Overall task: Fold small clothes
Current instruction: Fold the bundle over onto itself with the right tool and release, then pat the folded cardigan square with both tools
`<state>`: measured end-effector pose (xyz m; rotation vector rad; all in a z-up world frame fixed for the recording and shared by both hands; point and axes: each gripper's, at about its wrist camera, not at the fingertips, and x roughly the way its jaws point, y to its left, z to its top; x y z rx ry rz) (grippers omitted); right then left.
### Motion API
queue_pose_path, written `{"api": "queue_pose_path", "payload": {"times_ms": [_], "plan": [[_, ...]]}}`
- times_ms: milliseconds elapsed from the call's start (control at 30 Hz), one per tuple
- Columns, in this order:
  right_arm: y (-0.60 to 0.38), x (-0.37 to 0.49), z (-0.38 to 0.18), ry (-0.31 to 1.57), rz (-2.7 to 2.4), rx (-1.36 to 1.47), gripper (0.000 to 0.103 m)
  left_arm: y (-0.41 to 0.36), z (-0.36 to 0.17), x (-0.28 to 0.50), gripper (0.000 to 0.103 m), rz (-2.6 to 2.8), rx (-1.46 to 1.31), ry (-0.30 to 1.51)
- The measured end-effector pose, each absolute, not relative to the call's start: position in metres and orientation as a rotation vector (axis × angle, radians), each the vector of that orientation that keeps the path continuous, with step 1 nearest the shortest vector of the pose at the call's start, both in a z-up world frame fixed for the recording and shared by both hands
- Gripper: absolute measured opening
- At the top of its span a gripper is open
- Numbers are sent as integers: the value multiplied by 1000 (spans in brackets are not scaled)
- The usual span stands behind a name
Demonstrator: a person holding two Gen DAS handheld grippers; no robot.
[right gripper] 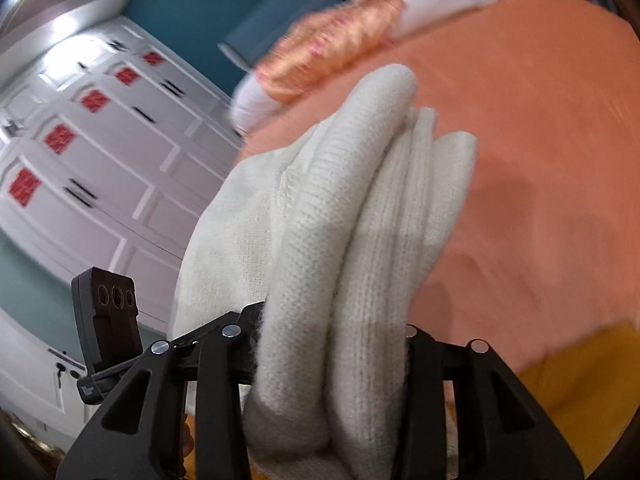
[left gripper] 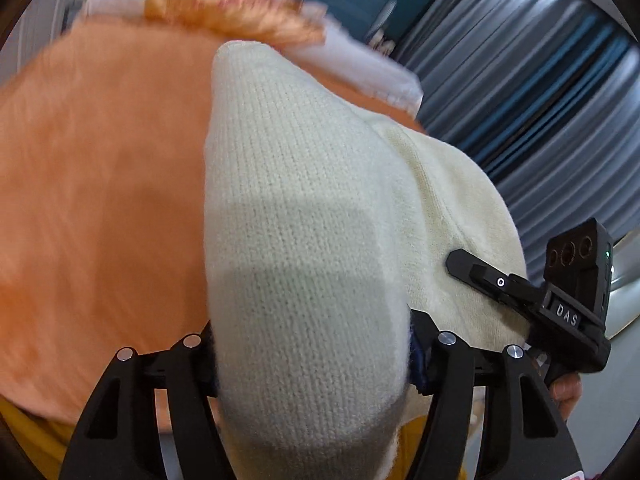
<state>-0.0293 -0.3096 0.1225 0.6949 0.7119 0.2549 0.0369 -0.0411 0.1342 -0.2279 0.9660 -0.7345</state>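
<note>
The cream knit garment runs lengthwise straight ahead from both pairs of jaws, bunched and clamped between those of the left gripper and the right gripper alike, above the orange bedspread, neither hand nearer.

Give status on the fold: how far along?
Done: cream knit garment is already bunched in several layers. In hand: both tongs, left and right, are shut on it above the orange bedspread. Left: lay it down flat and finish.
</note>
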Motion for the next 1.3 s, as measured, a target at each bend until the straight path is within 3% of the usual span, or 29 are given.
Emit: {"api": "queue_pose_path", "payload": {"times_ms": [167,233,300,367,400,467,700,867,900,967,1133,1300], "plan": [[-276,26,154,632,295,662,38,-3,181,73,63,-695,-168,818],[-265,58,147,624,280,654,43,5,179,94,66,-663,-145,789],[-261,85,125,645,221,645,54,15,159,122,72,-605,-120,802],[-256,111,88,771,95,619,55,21,124,143,72,-509,-81,855],[-253,111,73,817,0,587,48,25,107,147,70,-428,-28,882],[-245,97,64,809,16,564,45,34,88,136,65,-349,69,884],[-206,90,69,833,51,392,46,42,83,99,65,-374,55,842],[-212,118,39,928,19,407,46,35,73,127,67,-369,-29,894],[-213,123,32,951,26,414,36,33,69,131,67,-366,-39,910],[-210,122,27,973,61,413,7,32,60,137,67,-357,-48,933],[-231,100,45,863,52,438,6,33,28,149,67,-267,27,1012],[-229,111,-19,1010,-3,391,6,40,-5,153,68,-263,-43,1088]]}}
